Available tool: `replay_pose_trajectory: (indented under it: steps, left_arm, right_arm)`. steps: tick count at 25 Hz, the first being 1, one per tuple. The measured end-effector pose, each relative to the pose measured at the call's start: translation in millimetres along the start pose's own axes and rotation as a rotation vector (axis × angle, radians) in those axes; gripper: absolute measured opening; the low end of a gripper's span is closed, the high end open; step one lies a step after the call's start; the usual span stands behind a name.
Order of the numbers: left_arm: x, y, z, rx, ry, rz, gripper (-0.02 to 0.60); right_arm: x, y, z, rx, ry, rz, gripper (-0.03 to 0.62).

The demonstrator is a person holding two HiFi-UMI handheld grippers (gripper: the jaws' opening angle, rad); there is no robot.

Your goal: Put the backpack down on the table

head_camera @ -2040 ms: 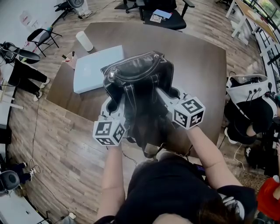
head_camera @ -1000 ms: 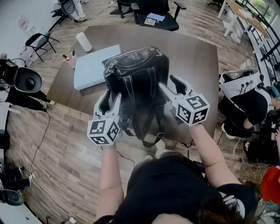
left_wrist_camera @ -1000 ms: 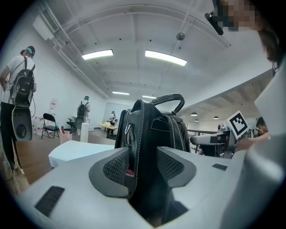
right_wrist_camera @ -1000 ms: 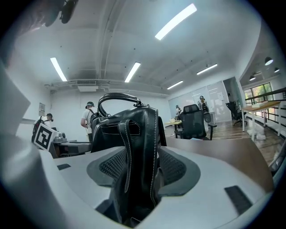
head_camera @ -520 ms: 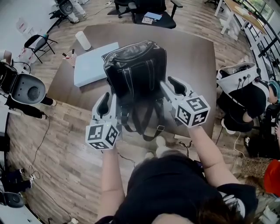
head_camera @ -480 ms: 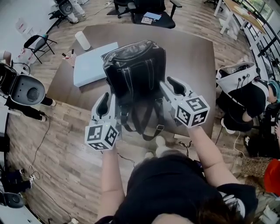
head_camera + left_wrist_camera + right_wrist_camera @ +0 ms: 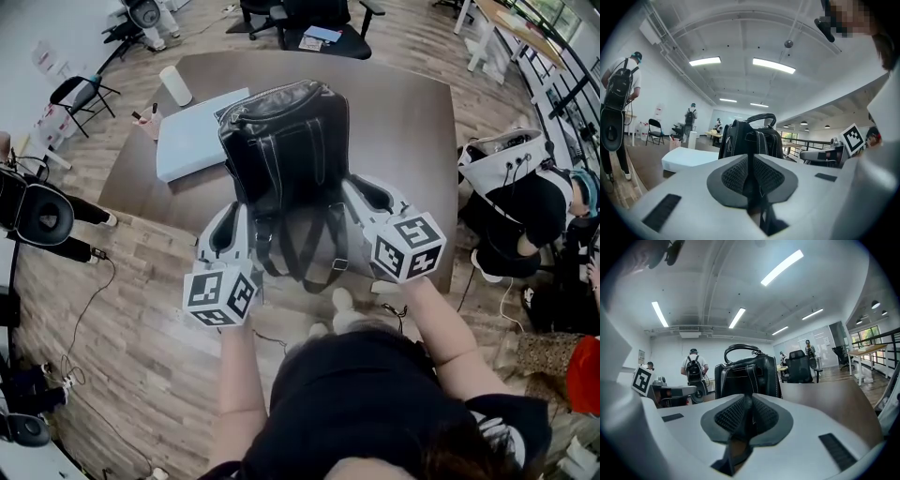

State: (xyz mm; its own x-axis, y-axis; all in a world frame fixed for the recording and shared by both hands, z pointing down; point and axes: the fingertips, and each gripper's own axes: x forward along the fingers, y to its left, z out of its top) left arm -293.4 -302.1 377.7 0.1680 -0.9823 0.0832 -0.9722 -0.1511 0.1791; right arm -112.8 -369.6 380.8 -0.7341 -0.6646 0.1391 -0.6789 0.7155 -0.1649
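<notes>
The black leather backpack (image 7: 286, 141) stands upright on the dark wooden table (image 7: 403, 122), near the front edge. Its shoulder straps (image 7: 300, 248) trail towards me over that edge. My left gripper (image 7: 228, 223) is to the left of the bag's base, clear of the bag. My right gripper (image 7: 367, 192) is to the right of the base, also apart from it. Both have just been closing, and their pads now meet with nothing between them. The left gripper (image 7: 749, 158) points level at the backpack (image 7: 750, 138). The right gripper (image 7: 749, 401) also faces the backpack (image 7: 747, 373).
A pale blue flat case (image 7: 192, 136) lies on the table left of the bag, with a white cylinder (image 7: 171, 84) and a pen cup (image 7: 148, 117) behind it. An office chair (image 7: 323, 33) stands at the far edge. A person (image 7: 520, 206) is at the right.
Both grippers have let go of the backpack's sides, drawn back towards me and closed their jaws. The backpack stays upright on the table.
</notes>
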Motion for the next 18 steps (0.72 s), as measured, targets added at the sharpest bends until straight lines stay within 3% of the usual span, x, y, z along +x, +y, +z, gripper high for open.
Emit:
replay_pose_trajectory:
  steps: [6, 18]
  left_arm:
    - [-7, -3, -13, -0.002, 0.041, 0.012, 0.043]
    - [-18, -6, -30, -0.027, 0.085, 0.039, 0.042]
  right_arm:
    - [-7, 1, -7, -0.012, 0.018, -0.02, 0.018]
    - [-12, -1, -24, 0.013, 0.057, -0.022, 0.017]
